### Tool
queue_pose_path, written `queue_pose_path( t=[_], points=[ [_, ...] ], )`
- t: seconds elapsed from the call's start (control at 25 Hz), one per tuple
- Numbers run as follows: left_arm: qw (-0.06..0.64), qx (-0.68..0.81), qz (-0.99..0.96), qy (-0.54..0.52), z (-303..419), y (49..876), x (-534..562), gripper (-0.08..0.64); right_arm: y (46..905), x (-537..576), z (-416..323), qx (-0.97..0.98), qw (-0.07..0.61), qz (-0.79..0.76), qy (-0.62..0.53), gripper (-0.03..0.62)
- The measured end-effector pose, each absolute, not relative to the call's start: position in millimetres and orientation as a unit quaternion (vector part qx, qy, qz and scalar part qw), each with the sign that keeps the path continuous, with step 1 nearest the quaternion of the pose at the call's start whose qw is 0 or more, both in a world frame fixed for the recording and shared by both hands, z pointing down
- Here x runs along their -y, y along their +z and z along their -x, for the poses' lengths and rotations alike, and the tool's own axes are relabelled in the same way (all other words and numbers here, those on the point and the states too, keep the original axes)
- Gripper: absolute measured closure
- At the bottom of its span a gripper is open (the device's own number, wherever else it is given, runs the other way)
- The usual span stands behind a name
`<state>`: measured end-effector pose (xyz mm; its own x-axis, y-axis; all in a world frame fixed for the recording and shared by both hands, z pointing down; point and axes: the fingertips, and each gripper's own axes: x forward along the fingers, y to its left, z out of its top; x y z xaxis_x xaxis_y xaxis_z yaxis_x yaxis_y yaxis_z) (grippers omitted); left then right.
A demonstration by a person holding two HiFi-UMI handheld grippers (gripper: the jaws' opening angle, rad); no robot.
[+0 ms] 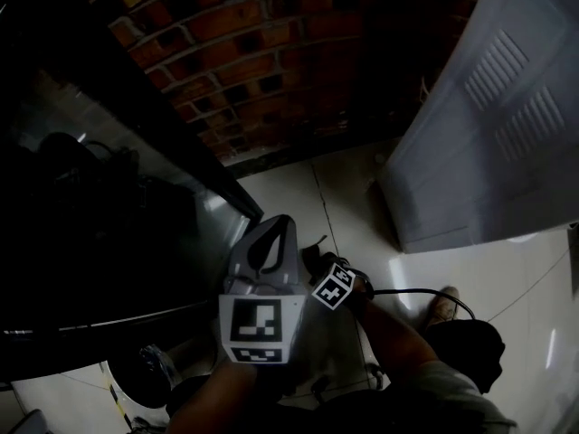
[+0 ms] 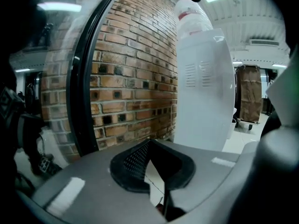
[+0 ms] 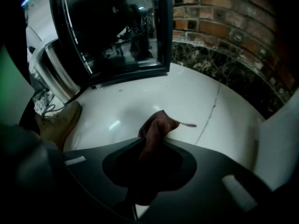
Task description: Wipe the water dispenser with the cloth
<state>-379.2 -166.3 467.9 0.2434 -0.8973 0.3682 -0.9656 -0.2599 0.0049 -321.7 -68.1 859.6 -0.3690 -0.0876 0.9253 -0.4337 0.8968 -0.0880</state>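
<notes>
Right gripper view shows the right gripper (image 3: 152,147) squeezing the red cloth (image 3: 159,125); a weak hold could drop it while wiping. The left gripper (image 2: 150,154) is closed, empty.

The floor (image 3: 187,97) is glossy white tile, with a thin dark joint line (image 3: 210,111) running across it toward the brick wall (image 3: 224,13). A dark speckled stone skirting (image 3: 219,69) meets the tile at the wall's foot. A black-framed glass cabinet (image 3: 117,31) stands on the floor beside the wall, and the pale water dispenser (image 1: 488,134) stands further along. A tan shoe (image 3: 58,120) rests on the tile. A dark red cloth (image 3: 161,125), pinched in the right tongs (image 3: 152,146), reaches down to the tile; whether it touches cannot be told.
</notes>
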Motion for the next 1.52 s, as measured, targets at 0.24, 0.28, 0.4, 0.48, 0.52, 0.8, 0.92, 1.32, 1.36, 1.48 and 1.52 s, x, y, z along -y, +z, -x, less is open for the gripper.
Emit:
queue_pose_path(
  t=[0.24,0.28,0.4,0.48,0.52,0.8,0.92,1.32,1.36,1.48,1.52],
  points=[
    [0.078,0.585,-0.800,0.104,360,430,180,0.560,764,133,281,0.823,0.479,-0.276,0.131,0.528],
    [0.075,0.585,-0.801,0.103,358,427,182,0.560,744,143,273,0.825,0.464,-0.297,0.123,0.528],
    [0.065,0.590,-0.796,0.119,361,426,182,0.560,676,168,256,0.832,0.413,-0.357,0.100,0.529],
    [0.060,0.595,-0.791,0.126,364,426,182,0.560,623,182,248,0.837,0.374,-0.393,0.076,0.529],
    [0.058,0.598,-0.789,0.127,366,425,182,0.560,596,187,244,0.838,0.356,-0.409,0.062,0.530],
    [0.045,0.604,-0.792,0.077,357,389,187,0.560,396,219,221,0.826,0.249,-0.502,-0.057,0.531],
    [0.031,0.607,-0.793,0.051,352,367,189,0.560,304,228,224,0.806,0.222,-0.529,-0.147,0.531],
    [-0.014,0.612,-0.791,0.000,350,311,179,0.560,98,260,210,0.680,0.184,-0.633,-0.320,0.531],
    [-0.016,0.617,-0.787,0.002,354,312,180,0.560,87,263,207,0.669,0.187,-0.642,-0.325,0.531],
    [-0.010,0.630,-0.777,0.012,364,322,185,0.560,62,272,200,0.639,0.200,-0.664,-0.333,0.531],
    [-0.007,0.633,-0.774,0.016,366,327,187,0.560,58,276,198,0.630,0.206,-0.671,-0.332,0.531]
  ],
)
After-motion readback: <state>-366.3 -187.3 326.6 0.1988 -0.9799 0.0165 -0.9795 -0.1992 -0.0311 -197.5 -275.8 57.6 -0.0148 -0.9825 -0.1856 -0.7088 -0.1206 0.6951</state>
